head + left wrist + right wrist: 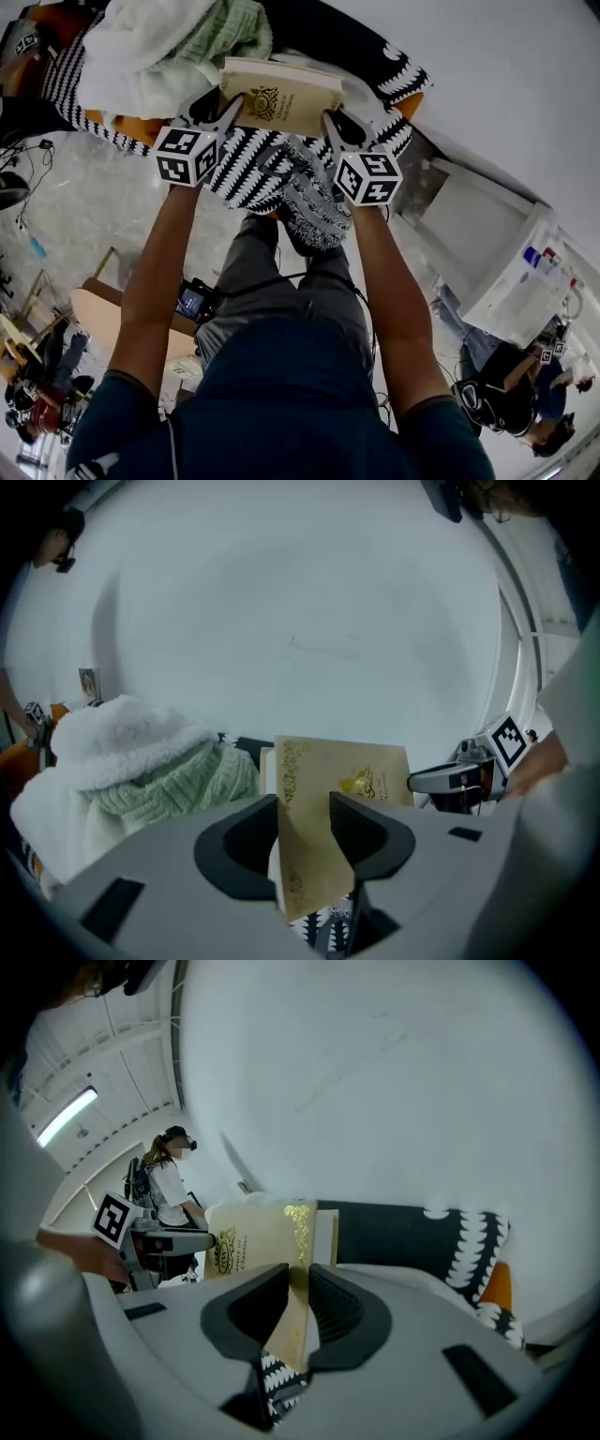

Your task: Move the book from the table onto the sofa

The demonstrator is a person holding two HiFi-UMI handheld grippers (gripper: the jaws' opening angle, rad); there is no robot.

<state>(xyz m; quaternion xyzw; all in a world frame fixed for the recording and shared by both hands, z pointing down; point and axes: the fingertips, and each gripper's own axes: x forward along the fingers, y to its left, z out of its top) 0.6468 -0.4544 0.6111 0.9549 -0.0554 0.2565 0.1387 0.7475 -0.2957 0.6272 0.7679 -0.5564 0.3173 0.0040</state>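
The dark sofa (323, 37) carries a black-and-white throw (248, 169). Above it is the tan book (281, 94), stamped in gold with a crest and print partly legible as "of Classics". The left gripper (228, 105) and right gripper (331, 122) each pinch one end of it.

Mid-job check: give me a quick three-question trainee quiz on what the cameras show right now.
1. True or false: the left gripper and the right gripper are each shut on the tan hardcover book with gold ornament.
2. In the head view, what lies left of the book? A) white fleece and pale green knit pile B) red bucket C) laptop
3. Which colours has the patterned sofa cover below the book?
Key: 1 true; 2 A; 3 black and white.
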